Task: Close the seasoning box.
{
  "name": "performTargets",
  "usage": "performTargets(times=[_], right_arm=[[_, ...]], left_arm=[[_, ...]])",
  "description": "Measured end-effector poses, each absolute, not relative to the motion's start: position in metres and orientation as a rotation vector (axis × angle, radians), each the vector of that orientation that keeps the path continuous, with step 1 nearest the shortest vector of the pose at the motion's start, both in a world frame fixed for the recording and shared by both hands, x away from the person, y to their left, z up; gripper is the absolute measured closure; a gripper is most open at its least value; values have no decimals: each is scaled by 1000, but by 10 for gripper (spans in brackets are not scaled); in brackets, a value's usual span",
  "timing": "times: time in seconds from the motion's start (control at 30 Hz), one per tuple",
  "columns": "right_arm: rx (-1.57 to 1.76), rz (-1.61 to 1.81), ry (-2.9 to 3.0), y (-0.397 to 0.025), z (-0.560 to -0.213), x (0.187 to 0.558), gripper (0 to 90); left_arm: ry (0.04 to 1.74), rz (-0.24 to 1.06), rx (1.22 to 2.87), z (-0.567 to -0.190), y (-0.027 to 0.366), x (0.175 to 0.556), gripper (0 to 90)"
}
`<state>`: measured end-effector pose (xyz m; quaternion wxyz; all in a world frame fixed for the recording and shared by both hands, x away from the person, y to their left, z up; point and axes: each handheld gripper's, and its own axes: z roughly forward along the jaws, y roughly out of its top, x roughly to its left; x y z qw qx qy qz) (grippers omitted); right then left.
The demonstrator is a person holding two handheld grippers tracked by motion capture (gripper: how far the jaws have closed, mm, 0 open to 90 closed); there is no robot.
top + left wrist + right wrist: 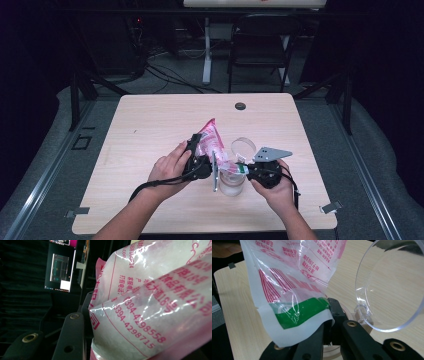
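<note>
A pink-and-white printed bag (211, 142) hangs tilted over a clear jar (231, 182) near the front middle of the table (150, 125), its long axis running from the upper corner — up and to the left in the high view — down to a lower corner at the jar's mouth. The left gripper (196, 159) holds the bag's upper body, its jaws closed around the bulging plastic, which presses right against its camera. The right gripper (250, 170) pinches the lower corner with the green stripe (299, 311), jaws shut on the film just beside the jar's rim, with the jar's hinged clear lid (392, 285) standing open on the far side of that corner. The corner appears to sit directly over the opening, so a pour would likely turn on the left hand lifting the high end — the right hand, nearer the jar, steering the spout. Whether the corner is cut open cannot be told
</note>
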<state>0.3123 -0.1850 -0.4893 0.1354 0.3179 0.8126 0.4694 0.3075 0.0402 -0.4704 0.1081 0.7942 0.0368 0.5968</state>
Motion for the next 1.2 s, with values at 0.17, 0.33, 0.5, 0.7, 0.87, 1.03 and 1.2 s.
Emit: performTargets(times=[0.17, 0.33, 0.5, 0.7, 0.87, 1.03, 1.2], right_arm=[[921, 1359, 2354, -185, -489, 312, 900], [924, 1359, 2352, -185, -490, 312, 900], [923, 1358, 2353, -185, -490, 312, 900], [926, 1358, 2352, -185, -490, 313, 900], [926, 1358, 2351, -185, -490, 312, 900], [927, 1361, 2349, -185, -490, 312, 900], [927, 1361, 2349, -185, -490, 312, 900]], left_arm=[[107, 1756, 2336, -470, 40, 307, 612], [104, 1758, 2333, -470, 40, 307, 612], [101, 1760, 2329, -470, 40, 307, 612], [100, 1761, 2327, -470, 40, 307, 612], [98, 1763, 2328, -470, 39, 307, 612], [98, 1762, 2327, -470, 40, 307, 612], [100, 1760, 2334, -469, 39, 307, 612]])
